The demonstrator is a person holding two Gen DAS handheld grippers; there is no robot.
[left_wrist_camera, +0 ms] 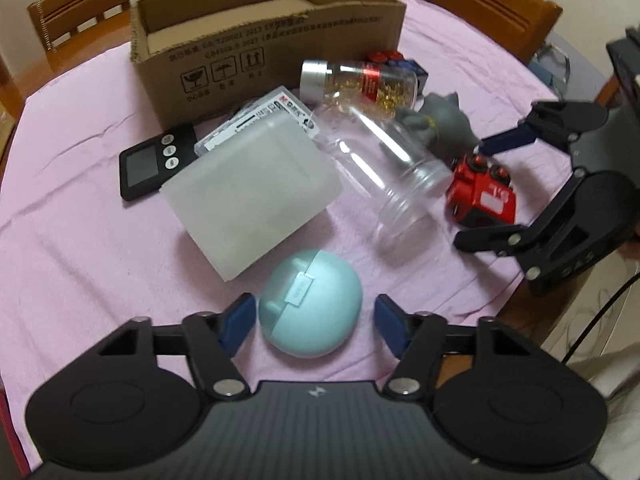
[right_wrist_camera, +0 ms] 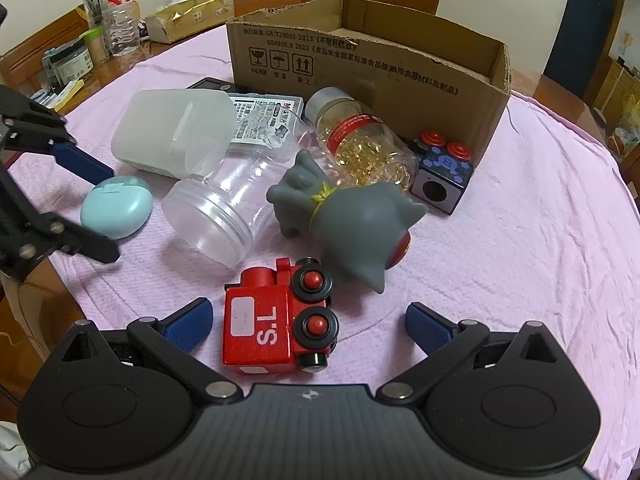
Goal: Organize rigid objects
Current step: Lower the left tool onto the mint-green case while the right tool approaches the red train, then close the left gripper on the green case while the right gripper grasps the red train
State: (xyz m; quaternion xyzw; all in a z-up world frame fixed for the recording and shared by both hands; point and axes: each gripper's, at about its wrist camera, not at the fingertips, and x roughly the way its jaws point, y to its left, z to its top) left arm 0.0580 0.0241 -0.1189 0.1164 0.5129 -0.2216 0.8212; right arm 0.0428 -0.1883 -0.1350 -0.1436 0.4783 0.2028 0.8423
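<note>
My left gripper (left_wrist_camera: pixel 315 320) brackets a pale teal, egg-shaped plastic case (left_wrist_camera: pixel 310 302) on the pink tablecloth (left_wrist_camera: pixel 80 248), blue pads just beside it, contact unclear. My right gripper (right_wrist_camera: pixel 307 320) stands wide around a red wooden toy train (right_wrist_camera: pixel 276 320) lettered "S.L". The open cardboard box (right_wrist_camera: pixel 360 68) prints "GB/T29601 2013" beside handling symbols. The label on the teal case is too blurred to read.
</note>
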